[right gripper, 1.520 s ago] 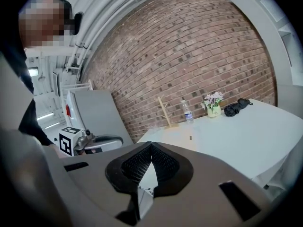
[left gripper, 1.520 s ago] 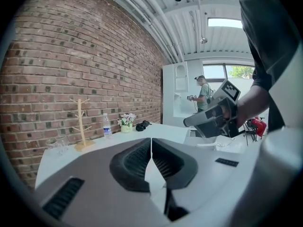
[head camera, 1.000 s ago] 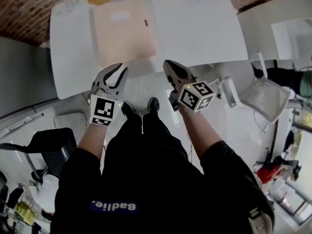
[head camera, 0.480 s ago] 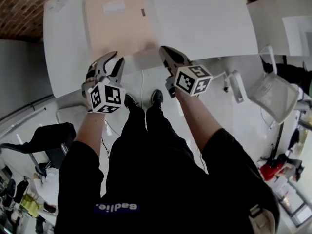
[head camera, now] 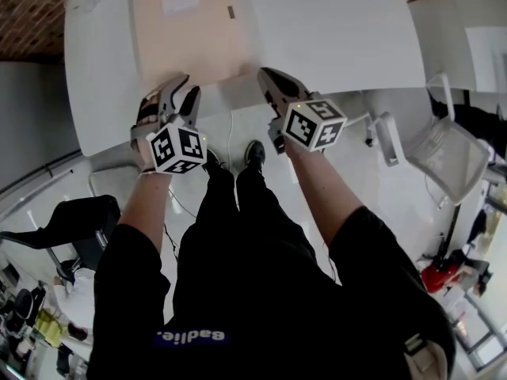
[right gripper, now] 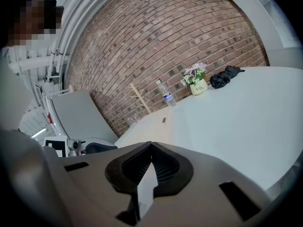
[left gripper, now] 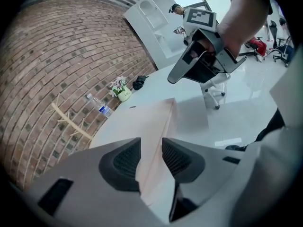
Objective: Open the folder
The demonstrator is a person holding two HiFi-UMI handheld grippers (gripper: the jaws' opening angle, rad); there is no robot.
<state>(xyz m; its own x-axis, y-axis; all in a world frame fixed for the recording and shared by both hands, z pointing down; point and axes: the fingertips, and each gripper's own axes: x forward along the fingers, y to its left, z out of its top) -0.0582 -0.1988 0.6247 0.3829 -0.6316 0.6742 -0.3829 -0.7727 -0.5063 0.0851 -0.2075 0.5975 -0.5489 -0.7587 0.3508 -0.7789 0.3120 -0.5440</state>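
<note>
A pale pink folder (head camera: pixel 190 34) lies shut on the white table (head camera: pixel 333 30), its near edge close to the table's front edge. My left gripper (head camera: pixel 184 85) is at that near edge, pointing down at it. In the left gripper view its jaws have just been opening, and the folder (left gripper: pixel 147 122) shows in the gap between them with neither pad (left gripper: pixel 125 160) pressing on it. My right gripper (head camera: pixel 264 74) hovers at the folder's near right corner. Its pads (right gripper: pixel 163 167) meet at the tips with nothing held. It also shows in the left gripper view (left gripper: pixel 171 79).
At the table's far end, against a brick wall, stand a water bottle (left gripper: pixel 101 108), a small flower pot (left gripper: pixel 122 92), a black bundle (left gripper: pixel 139 82) and a wooden rack (left gripper: pixel 71 124). A white chair (head camera: pixel 444 153) is on the right and a black chair (head camera: pixel 71 220) on the left.
Both grippers have come down to the folder's near edge. The left gripper has rolled, so its cube shows two faces, and its jaws stand wider apart. The right jaws stay shut.
</note>
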